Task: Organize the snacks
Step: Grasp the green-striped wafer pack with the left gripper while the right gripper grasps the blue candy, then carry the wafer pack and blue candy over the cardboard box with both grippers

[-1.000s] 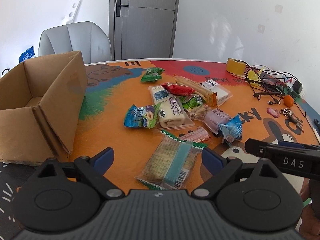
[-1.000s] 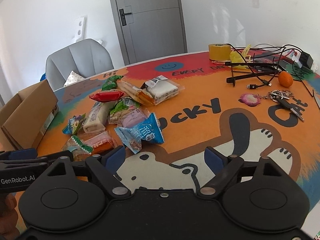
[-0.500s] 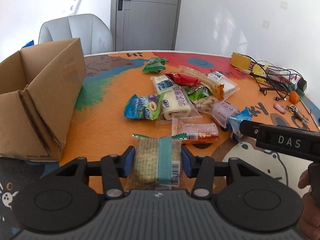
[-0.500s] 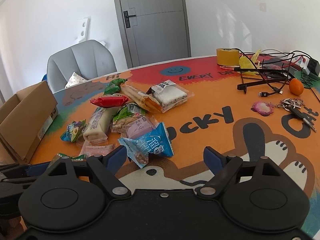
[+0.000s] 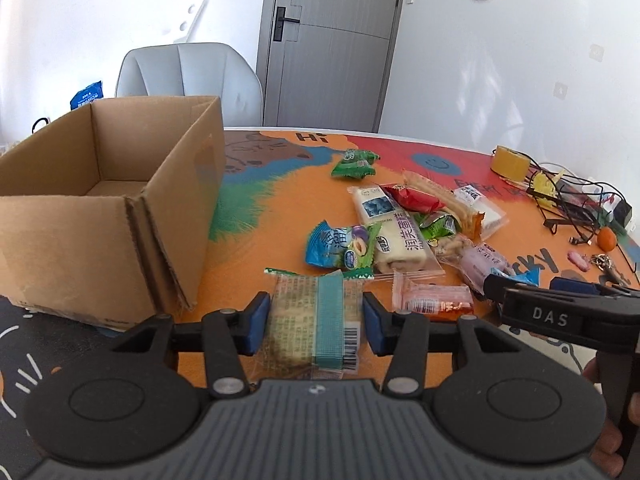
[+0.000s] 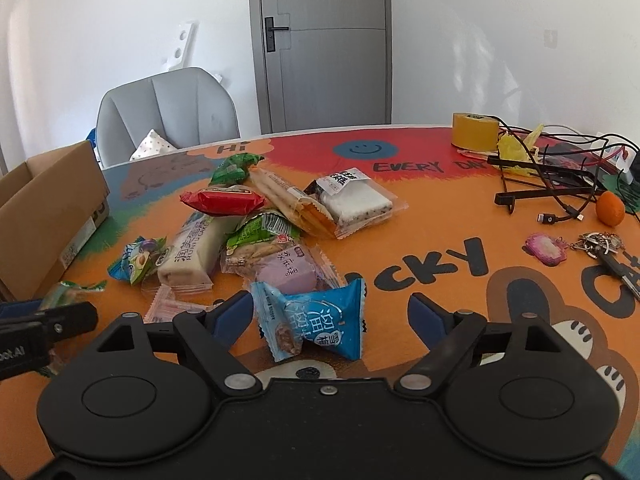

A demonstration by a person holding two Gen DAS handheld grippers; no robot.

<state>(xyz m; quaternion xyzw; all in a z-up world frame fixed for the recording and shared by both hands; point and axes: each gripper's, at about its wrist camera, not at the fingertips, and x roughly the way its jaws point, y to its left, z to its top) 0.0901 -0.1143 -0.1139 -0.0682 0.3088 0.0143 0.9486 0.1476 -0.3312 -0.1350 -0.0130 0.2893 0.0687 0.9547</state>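
Round table (image 5: pixel 256 248), printed orange cloth with cartoon lettering. Open cardboard box (image 5: pixel 120 216) at 10 o'clock in the left wrist view, standing on the table, near side facing the camera.

Snack pile spread from centre toward 2 o'clock in the left wrist view: long white roll-cake packet (image 5: pixel 394 236), red wrapper (image 5: pixel 412 200) on top of the heap, green packet (image 5: pixel 354 163) apart at 12 o'clock, blue-green plum candy packet (image 5: pixel 340 248) touching the white one.

Left gripper (image 5: pixel 316 322): blue pads pressed on both sides of a clear cracker packet with a teal band (image 5: pixel 316 328), clamped; whether it is clear of the table cannot be told.

Right gripper (image 6: pixel 332 318): jaws spread wide, holding nothing. Blue triangular packet (image 6: pixel 316 322) lies on the table between the fingers, nearer the left pad; contact cannot be told.

Small pink packet (image 5: pixel 434 300) at 3 o'clock, just beside the held packet.

Yellow tape roll (image 6: pixel 476 132), cables, small orange fruit (image 6: pixel 610 208), keys (image 6: pixel 602 242) at 2 o'clock in the right wrist view.
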